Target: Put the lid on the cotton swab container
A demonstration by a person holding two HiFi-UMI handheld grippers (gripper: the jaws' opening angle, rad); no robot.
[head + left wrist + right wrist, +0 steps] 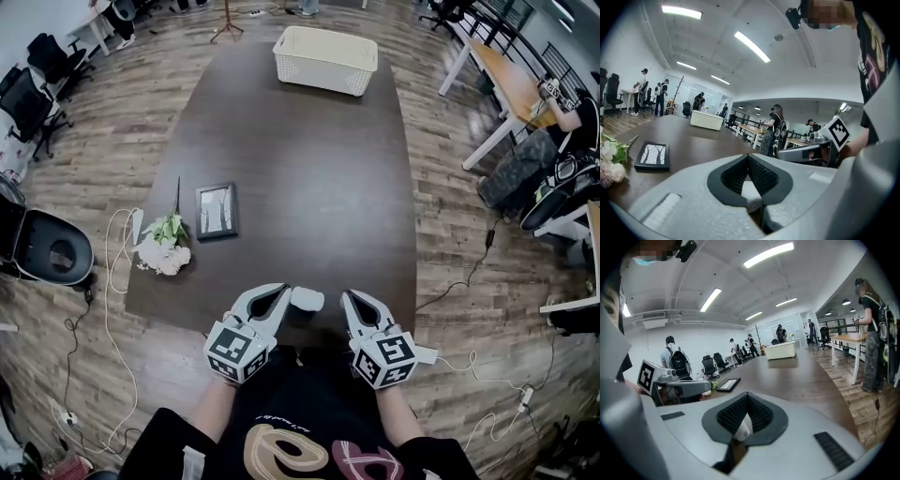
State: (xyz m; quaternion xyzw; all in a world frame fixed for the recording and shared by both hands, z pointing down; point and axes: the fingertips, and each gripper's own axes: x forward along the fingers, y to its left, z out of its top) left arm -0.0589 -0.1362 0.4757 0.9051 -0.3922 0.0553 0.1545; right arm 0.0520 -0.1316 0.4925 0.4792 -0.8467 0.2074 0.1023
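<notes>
The task was not yet done: the two parts were apart, each in its own gripper, above the near edge of the table (309, 178).

The left gripper (287, 296) had its fingers closed on a rounded white piece (307, 299), which stuck out past the fingertips toward the other gripper. In the left gripper view a white sliver sat pinched between the ribbed pads.

The right gripper (352, 299) was also closed. Its own view showed a small white piece with a label (743, 428) clamped between the pads, though the head view barely showed it.

I could not tell which piece was the lid and which the cotton swab container. By the label, the right one was more likely the container.

The two grippers stood near each other, tips angled inward, with a gap between the pieces. What seemed left was to line the pieces up, bring them together and press the lid home.

Elsewhere a basket (325, 58) stood at the far edge, and a picture frame (217, 210) and flowers (165, 246) lay toward the left edge, well apart from the work.
</notes>
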